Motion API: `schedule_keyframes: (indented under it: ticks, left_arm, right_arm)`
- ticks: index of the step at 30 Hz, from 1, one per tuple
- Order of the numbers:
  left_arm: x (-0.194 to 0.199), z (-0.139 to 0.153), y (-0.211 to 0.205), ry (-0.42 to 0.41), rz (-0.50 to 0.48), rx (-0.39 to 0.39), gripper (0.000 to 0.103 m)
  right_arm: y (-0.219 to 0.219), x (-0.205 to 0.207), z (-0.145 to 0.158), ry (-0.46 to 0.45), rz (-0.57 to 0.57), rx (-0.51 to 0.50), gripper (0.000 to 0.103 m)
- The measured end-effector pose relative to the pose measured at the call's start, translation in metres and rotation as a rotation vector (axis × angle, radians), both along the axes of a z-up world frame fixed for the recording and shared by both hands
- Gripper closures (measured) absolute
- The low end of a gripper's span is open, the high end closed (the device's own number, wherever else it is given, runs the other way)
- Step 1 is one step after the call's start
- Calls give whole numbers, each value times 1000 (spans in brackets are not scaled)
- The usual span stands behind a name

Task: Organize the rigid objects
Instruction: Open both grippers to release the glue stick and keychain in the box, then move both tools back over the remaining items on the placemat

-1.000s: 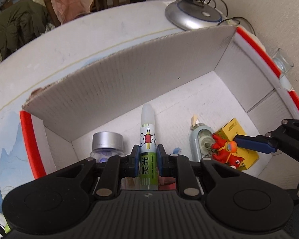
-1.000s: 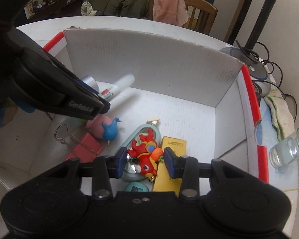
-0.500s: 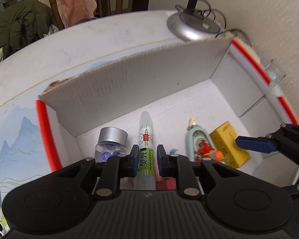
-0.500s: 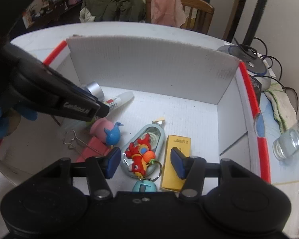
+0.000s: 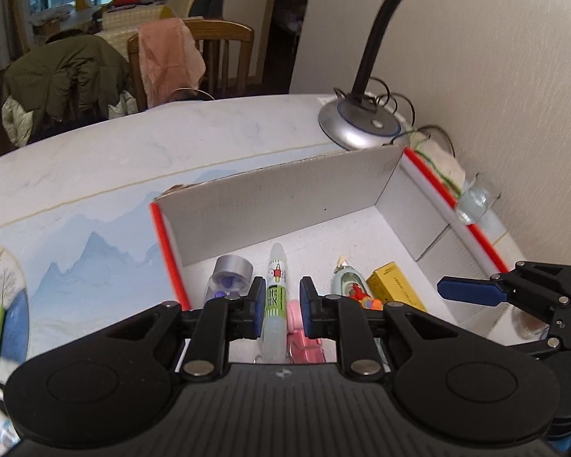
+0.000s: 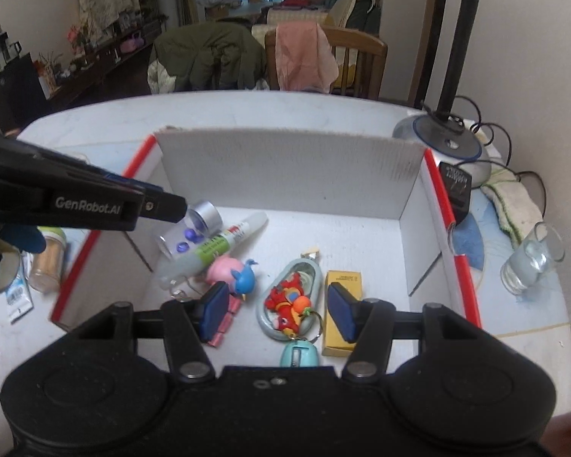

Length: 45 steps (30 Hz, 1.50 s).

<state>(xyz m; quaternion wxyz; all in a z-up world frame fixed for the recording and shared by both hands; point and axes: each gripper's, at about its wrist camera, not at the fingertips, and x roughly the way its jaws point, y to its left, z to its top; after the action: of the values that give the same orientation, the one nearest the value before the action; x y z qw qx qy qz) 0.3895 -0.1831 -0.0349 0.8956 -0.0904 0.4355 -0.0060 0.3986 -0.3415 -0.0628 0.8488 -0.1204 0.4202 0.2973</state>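
Note:
A white cardboard box (image 5: 285,198) (image 6: 285,167) with red edges holds a glue stick (image 5: 277,266) (image 6: 224,242), a silver-capped jar (image 6: 198,224), a pink and blue whale toy (image 6: 228,270), a red figure keychain (image 6: 289,301) on a pale green case, and a yellow carton (image 6: 342,278). My left gripper (image 5: 282,301) hovers above the box's left side, shut and holding nothing; the glue stick lies below it. My right gripper (image 6: 278,312) hangs open above the keychain, with nothing between its pads.
A lamp base (image 5: 361,125) with cables stands behind the box. A glass of water (image 6: 529,266) and a cloth sit to its right, with a small black item (image 6: 455,186) at its right wall. A tan jar (image 6: 49,259) and packets lie to its left. Chairs with clothes stand beyond the table.
Both grippers have risen and drawn back from the box. The right jaws have widened away from the red keychain, which stays on the box floor.

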Motion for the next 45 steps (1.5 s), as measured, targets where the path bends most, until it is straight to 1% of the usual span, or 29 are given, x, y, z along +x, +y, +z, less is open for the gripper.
schedule_keyframes:
  ticks: [3,7,11,13,14,15,17,19,20,21,23,25,28,29,32,35,37,39,41,44,45]
  left_arm:
    - [-18,8,3,-28,7,0,85]
    - [-42,16,12,-53,22,-18,85]
    - [-67,22,22,-80,31,-22,84]
    - [-80,25,28,-96,36,-14,80]
    - [-86,26,31,-97,42,-11,75]
    - [-93,27,35,-98,48,-13,72]
    - [-106,28,44,-107,57,-18,70]
    - [-118,29,52,-115,68,-7,59]
    - [-125,29,56,-123,72,-3,47]
    - [-131,30,60,-133,74,0,41]
    - [-143,33,70,-149,76,3,40]
    - [-153,33,79,-157,79,8,40]
    - [-167,32,95,-162,86,16,38]
    - [-171,32,100,-163,89,20,34]
    - [-185,31,118,-168,104,26,28]
    - [-196,26,136,-166,116,24,18]
    - [-203,23,147,-165,130,29,16]
    - [-207,19,157,-158,147,31,11]
    - [-213,15,166,-157,160,29,10]
    - [-219,8,176,-172,189,43,0]
    - [-222,6,180,-183,201,49,0]
  right_arm:
    - [1,-10,11,-21,-1,18,46]
    - [3,-24,22,-45,2,44,39]
    - [7,-40,32,-57,-7,72,39]
    - [11,-48,37,-73,-10,80,36]
    - [13,-53,39,-81,-11,85,34]
    - [15,-57,41,-87,-14,91,33]
    - [20,-66,44,-89,-14,109,31]
    - [26,-76,46,-97,-10,114,31]
    - [30,-81,47,-104,-6,115,30]
    - [34,-86,48,-108,-1,120,30]
    - [42,-95,50,-110,6,134,24]
    - [51,-104,51,-109,10,145,23]
    - [65,-117,51,-104,20,161,18]
    - [71,-121,51,-102,24,166,16]
    - [85,-130,49,-99,26,171,13]
    - [97,-139,47,-97,35,171,11]
    - [105,-144,45,-93,39,167,11]
    - [112,-148,43,-84,38,165,11]
    - [119,-151,41,-76,39,162,11]
    - [129,-155,39,-67,35,156,12]
    - [133,-156,38,-65,33,153,12]
